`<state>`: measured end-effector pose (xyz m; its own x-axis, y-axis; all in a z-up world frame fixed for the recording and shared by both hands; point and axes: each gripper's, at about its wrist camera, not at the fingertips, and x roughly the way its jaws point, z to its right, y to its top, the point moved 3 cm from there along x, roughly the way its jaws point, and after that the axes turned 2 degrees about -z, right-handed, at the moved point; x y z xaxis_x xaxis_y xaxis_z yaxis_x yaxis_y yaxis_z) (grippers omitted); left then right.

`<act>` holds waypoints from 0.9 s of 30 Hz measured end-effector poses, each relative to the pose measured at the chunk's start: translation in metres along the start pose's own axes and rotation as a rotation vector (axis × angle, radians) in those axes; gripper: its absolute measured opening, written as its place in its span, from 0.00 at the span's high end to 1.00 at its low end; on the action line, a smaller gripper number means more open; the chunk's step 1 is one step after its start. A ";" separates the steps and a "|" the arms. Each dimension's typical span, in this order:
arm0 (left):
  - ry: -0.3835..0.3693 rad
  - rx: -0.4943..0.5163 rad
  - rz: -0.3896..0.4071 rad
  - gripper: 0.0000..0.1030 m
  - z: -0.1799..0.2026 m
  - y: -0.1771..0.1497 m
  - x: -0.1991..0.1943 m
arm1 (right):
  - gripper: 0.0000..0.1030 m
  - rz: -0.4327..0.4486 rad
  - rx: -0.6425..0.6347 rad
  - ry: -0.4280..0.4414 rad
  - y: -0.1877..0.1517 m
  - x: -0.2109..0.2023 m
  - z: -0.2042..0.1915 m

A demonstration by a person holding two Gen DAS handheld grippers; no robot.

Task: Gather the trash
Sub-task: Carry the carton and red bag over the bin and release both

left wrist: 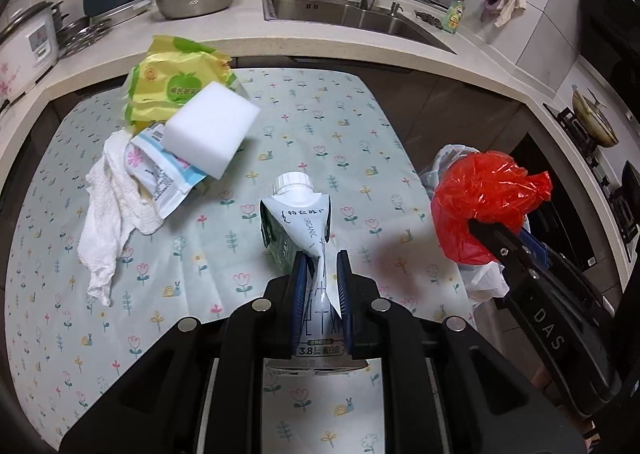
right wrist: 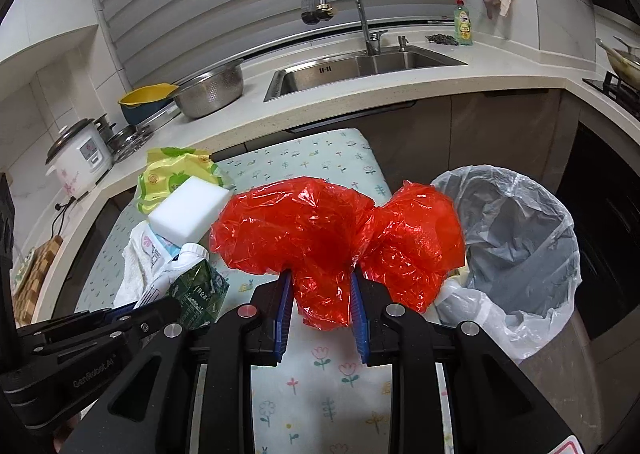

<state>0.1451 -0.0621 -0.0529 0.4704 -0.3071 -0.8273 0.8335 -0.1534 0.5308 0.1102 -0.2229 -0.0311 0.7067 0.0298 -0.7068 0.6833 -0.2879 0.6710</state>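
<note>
Beside the lined bin (right wrist: 520, 238), right tool (right wrist: 320, 314) pinches red plastic (right wrist: 320, 238); left tool (left wrist: 322, 294) pinches a milk carton (left wrist: 298, 221).

You've got even, fairly bright indoor light from above, soft shadows on the tablecloth (left wrist: 280, 125). Mild glare on the red plastic bag (right wrist: 336, 238) and sink (right wrist: 360, 69). Heavy fisheye bending, dark vignetted corners; centre sharp, edges slightly soft.

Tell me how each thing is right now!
Milk carton: crumpled, capped, clamped in left gripper.
Red plastic bag: scrunched, clamped in right gripper.
Trash bin: open, lined.
White sponge: resting on wrappers.
White cloth: crumpled on table.
Faucet: off.
</note>
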 end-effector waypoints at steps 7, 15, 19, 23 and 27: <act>-0.029 0.058 -0.005 0.85 0.046 0.007 0.014 | 0.76 0.003 0.051 -0.043 -0.003 -0.006 0.045; -0.075 0.140 -0.014 0.86 0.101 0.023 0.037 | 0.76 0.018 0.120 -0.113 0.004 -0.009 0.104; -0.118 0.189 -0.026 0.85 0.131 0.030 0.050 | 0.76 0.024 0.153 -0.155 0.008 -0.008 0.132; -0.162 0.242 -0.051 0.85 0.159 0.035 0.068 | 0.76 0.024 0.182 -0.193 0.011 -0.004 0.157; -0.210 0.284 -0.075 0.85 0.181 0.040 0.085 | 0.76 0.017 0.210 -0.214 0.012 0.002 0.175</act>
<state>0.1658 -0.2640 -0.0689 0.3167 -0.4667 -0.8257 0.7358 -0.4284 0.5244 0.0877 -0.3936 -0.0631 0.6476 -0.1726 -0.7422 0.6033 -0.4790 0.6377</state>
